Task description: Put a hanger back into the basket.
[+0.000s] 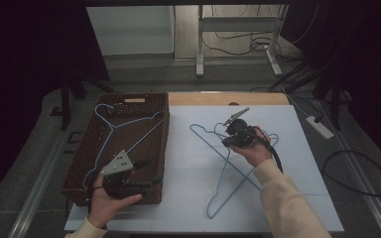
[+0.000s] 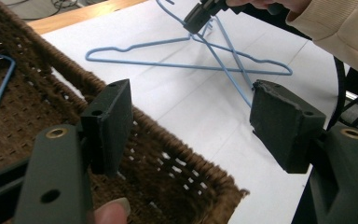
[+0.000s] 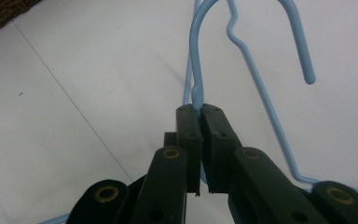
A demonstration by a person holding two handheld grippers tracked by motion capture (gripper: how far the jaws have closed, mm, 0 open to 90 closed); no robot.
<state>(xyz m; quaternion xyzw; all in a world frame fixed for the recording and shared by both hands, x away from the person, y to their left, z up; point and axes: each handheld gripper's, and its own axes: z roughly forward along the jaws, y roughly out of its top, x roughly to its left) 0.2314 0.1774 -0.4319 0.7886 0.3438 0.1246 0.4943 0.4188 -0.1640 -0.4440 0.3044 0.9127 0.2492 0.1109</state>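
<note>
Pinching the neck of one blue wire hanger [image 3: 196,70] just below its hook, your right tool [image 3: 200,108] sat pressed together over two crossed hangers [image 1: 228,168] on the white desk [image 1: 188,163]. Your left tool [image 2: 191,126] hung spread wide above the brown wicker basket's [image 1: 163,148] near corner, holding nothing.

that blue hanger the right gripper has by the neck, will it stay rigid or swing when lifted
Probably stiff and light: the blue hanger is thin bent wire. Pinched at one narrow spot by the right gripper, it may pivot or slip. It crosses a second hanger, so that could snag and drag along.
</note>
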